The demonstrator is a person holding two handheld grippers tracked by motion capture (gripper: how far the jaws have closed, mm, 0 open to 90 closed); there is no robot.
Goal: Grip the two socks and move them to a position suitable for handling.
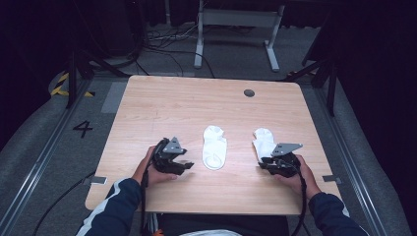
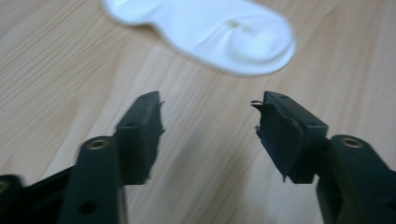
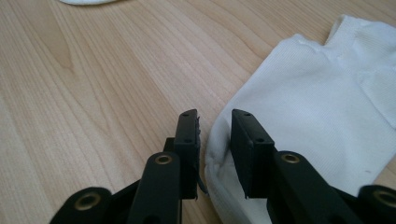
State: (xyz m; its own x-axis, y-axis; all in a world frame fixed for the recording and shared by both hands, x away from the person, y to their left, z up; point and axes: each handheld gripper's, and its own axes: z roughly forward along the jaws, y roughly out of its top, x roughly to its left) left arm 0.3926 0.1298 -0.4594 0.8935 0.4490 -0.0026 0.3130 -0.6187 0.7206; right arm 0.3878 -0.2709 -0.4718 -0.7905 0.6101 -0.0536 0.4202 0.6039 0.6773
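wooden table (image 1: 162, 98), pale grain, rounded corners, stood on grey carpet in a dark room. a round dark grommet (image 1: 249, 92) sat near the table's far edge, right of middle. beyond the far edge: loose cables (image 1: 162, 42) on the floor and a white desk frame (image 1: 236, 29). left of the table, a metal floor rail (image 1: 44, 152), a painted "4" (image 1: 82, 129) and black-yellow tape (image 1: 61, 83). small metal brackets showed at the table's near left and near right edges.

two white socks lay flat on the table's near half. middle sock (image 1: 215, 147) lay just right of the left gripper (image 1: 187, 166), not touching it. right sock (image 1: 264, 141) lay with its near end under the right gripper (image 1: 260, 163).

left gripper: jaws stood about half apart, nothing between them, bare wood below; in the left gripper view the middle sock (image 2: 219, 32) lay beyond the tips, clear of them.

right gripper: jaws drawn narrow at the edge of the right sock (image 3: 317, 121); a fold of its rim sat in the gap. could not tell whether the pads pressed the cloth.

open room: the table's far half was bare wood. a strip of bare wood separated the two socks. both hands and dark blue sleeves (image 1: 118, 206) came in over the table's near edge.
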